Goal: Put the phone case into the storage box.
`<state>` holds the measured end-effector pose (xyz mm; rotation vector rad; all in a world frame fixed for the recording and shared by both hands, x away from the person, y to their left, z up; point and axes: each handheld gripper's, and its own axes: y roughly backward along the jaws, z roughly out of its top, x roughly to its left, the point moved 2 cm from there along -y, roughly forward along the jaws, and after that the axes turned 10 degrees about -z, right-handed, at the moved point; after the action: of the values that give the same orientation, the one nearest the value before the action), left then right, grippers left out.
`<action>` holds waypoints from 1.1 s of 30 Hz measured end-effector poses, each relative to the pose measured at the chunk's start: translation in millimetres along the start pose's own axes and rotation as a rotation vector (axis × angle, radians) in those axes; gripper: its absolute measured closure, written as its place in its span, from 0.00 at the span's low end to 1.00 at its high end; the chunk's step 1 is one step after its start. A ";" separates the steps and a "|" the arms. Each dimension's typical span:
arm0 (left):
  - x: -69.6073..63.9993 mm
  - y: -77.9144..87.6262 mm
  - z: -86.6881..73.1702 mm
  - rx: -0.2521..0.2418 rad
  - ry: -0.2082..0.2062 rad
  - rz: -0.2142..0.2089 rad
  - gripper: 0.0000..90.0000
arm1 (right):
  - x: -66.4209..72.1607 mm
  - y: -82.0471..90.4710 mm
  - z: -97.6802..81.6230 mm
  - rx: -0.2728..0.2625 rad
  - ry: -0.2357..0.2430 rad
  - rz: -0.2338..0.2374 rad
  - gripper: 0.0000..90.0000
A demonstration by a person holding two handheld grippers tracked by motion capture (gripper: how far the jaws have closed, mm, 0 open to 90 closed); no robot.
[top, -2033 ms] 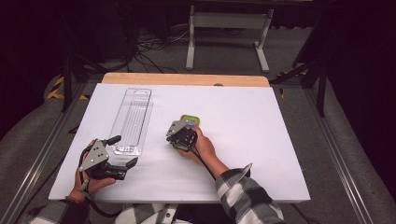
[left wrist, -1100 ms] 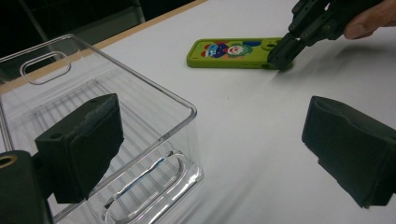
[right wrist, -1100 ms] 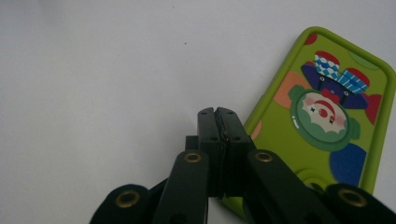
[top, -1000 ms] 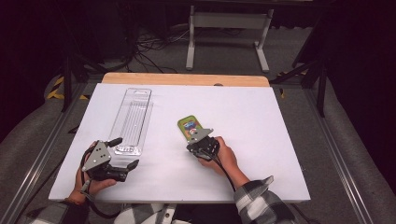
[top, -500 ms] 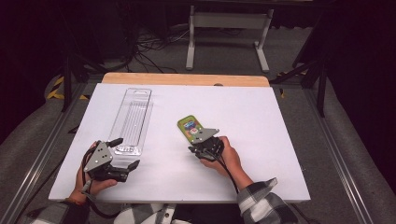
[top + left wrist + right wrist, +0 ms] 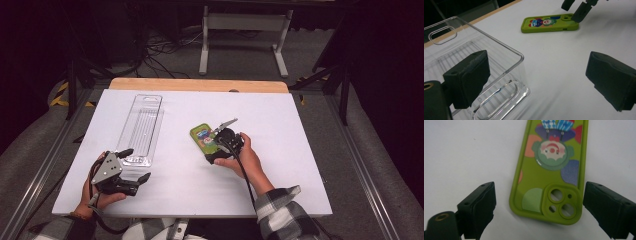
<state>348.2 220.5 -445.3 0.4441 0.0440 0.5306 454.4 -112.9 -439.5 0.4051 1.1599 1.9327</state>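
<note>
My right hand-held gripper [image 6: 537, 202] sits at the camera-cutout end of the green phone case [image 6: 550, 173], and its jaws have just been opening: they now stand spread, one on each side of that end, with no pad pressing on the case. The case lies flat on the white tabletop [image 6: 310, 150], printed back up, well to the right of the clear plastic tray [image 6: 140, 127]. What worries me first is the squeeze: the case looks soft, so if I close across its width it could bow and pop out, or slide away over the smooth tabletop before the pads bite. If I come down unevenly, one pad could land on the raised camera ring and tip the case. My left hand-held gripper [image 6: 536, 82] is also spread, its left pad just beside the tray's near corner and the other over bare tabletop; I think that pad is not touching the wall, though the clear plastic makes this hard to judge. A careless nudge there would skate the light tray away from the case, and a later drop into it could miss. My cable [image 6: 240, 162] trails back along my right hand [image 6: 247, 160] and could drag across the case's near end. Counting: one phone case, one tray, two hand-held grippers.
</note>
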 end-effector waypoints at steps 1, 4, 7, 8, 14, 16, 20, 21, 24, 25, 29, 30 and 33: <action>0.0 0.0 0.0 0.000 0.000 0.000 0.07 | 0.0 0.0 0.0 0.000 0.000 0.000 0.14; 0.3 1.1 0.0 -0.001 -0.005 0.000 0.07 | -2.5 -10.9 8.1 0.110 -0.017 -0.017 0.12; 0.3 1.2 -0.3 0.003 -0.003 -0.001 0.07 | -4.8 -16.8 13.6 0.149 -0.030 -0.034 0.09; 0.1 1.2 -0.3 0.005 -0.003 -0.002 0.07 | -5.0 -18.9 14.2 0.163 -0.028 -0.030 0.09; 0.0 0.5 0.0 0.014 -0.009 -0.002 0.07 | -3.3 -30.0 16.8 0.205 -0.021 -0.016 0.05; -0.9 0.0 -0.3 0.020 -0.006 -0.011 0.07 | -0.3 -30.7 18.7 0.226 0.014 -0.051 0.09; -0.7 -0.1 0.0 0.025 -0.013 -0.003 0.07 | 1.8 -29.8 19.0 0.212 0.023 -0.062 0.12; -0.8 -0.4 0.1 0.025 -0.012 -0.003 0.07 | 1.5 -29.4 18.6 0.201 0.007 -0.068 0.14; -1.2 -0.8 0.1 0.026 -0.016 0.004 0.07 | 1.2 -28.3 16.8 0.184 -0.002 -0.071 0.15; -1.2 -0.9 0.1 0.026 -0.015 0.005 0.07 | 1.5 -28.1 16.3 0.179 -0.007 -0.073 0.16; -2.5 -2.2 1.0 0.034 -0.027 0.021 0.06 | 1.1 -26.7 13.4 0.144 -0.003 -0.065 0.18; -3.7 -2.7 1.2 0.031 -0.025 0.019 0.06 | 0.8 -26.6 12.5 0.132 -0.001 -0.061 0.19; -4.1 -2.7 2.2 0.034 -0.048 0.043 0.06 | 0.4 -26.1 10.3 0.108 -0.004 -0.063 0.19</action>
<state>346.3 215.5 -444.8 0.4919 -0.0024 0.5618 473.3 -100.6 -456.1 0.4246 1.2634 1.8199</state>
